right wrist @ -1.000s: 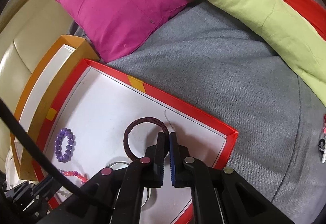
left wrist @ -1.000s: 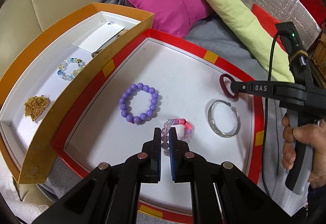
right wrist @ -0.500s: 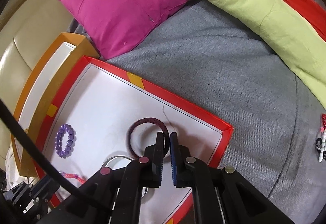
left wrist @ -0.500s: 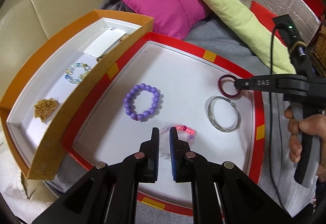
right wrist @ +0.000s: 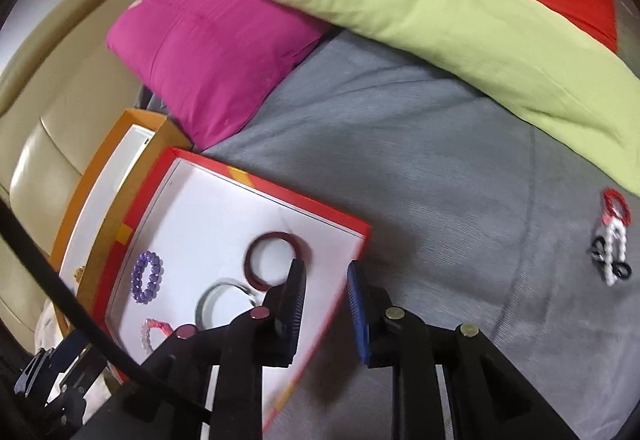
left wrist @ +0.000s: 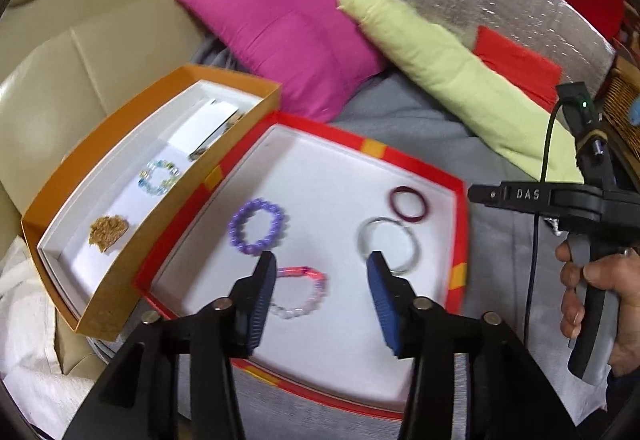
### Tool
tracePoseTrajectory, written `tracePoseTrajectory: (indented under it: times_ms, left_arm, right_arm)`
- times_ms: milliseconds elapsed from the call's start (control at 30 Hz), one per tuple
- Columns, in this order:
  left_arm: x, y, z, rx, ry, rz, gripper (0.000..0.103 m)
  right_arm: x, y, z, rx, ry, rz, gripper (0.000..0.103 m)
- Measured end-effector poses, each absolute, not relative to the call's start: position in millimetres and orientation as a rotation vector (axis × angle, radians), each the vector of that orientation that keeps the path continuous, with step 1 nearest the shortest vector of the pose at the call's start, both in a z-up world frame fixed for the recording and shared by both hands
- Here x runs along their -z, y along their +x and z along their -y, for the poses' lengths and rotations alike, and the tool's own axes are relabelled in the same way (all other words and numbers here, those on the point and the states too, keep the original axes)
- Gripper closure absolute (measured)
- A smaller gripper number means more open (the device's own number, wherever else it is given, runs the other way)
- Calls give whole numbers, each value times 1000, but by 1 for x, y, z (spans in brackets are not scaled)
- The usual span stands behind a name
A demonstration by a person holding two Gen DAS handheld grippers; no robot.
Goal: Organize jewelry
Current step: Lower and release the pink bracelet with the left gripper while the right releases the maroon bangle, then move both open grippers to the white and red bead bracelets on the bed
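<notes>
Red-rimmed tray (left wrist: 416, 164), white floor: purple bead bracelet (left wrist: 257, 226), pink-and-clear bead bracelet (left wrist: 301, 292), silver bangle (left wrist: 389, 249) and dark red ring band (left wrist: 408, 204) lie flat, bangle and band adjacent. Orange box (left wrist: 132, 236): pale bead bracelet (left wrist: 159, 177), gold piece (left wrist: 108, 232)

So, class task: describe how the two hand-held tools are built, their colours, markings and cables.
Both tools are black. The left tool has blue ribbed pads and round silver studs. The right tool bears white letters "DAS", a grey-and-black handle, a black cable and a small green light.
</notes>
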State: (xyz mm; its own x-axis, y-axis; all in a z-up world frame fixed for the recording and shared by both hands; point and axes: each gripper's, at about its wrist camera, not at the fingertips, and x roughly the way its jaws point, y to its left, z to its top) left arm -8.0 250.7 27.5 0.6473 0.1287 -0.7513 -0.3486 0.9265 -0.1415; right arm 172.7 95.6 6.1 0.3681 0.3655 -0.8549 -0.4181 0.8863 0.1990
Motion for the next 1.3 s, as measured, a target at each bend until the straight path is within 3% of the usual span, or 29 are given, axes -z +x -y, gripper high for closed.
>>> tracePoseTrajectory:
  times_ms: [200,367,733,1200,1233,1267,1300]
  left_arm:
    - [-27,9,-193,-183,-244,-848,46]
    - [-19,26,-134,-102,-200,-876,42]
    - [10,71,-24,89,-138,-922,41]
    - [28,82,-34,60,-184,-906,41]
    - [28,82,-34,58,-184,-904,41]
    - [29,82,-33,55,-181,-904,41]
    - [29,81,-33,49,-176,-904,41]
  right_arm:
    - [-4,158,-29,-464,-2,-1065,71]
    - [4,145,48,-401,56,-1059,71]
    - [10,156,210,-202,256,-1051,71]
    - [35,274,174,-119,80,-1152,71]
    - [41,279,170,-103,54,-1165,76]
    - [47,281,167,-94,41,-1176,90]
    - [49,281,164,-84,18,-1172,93]
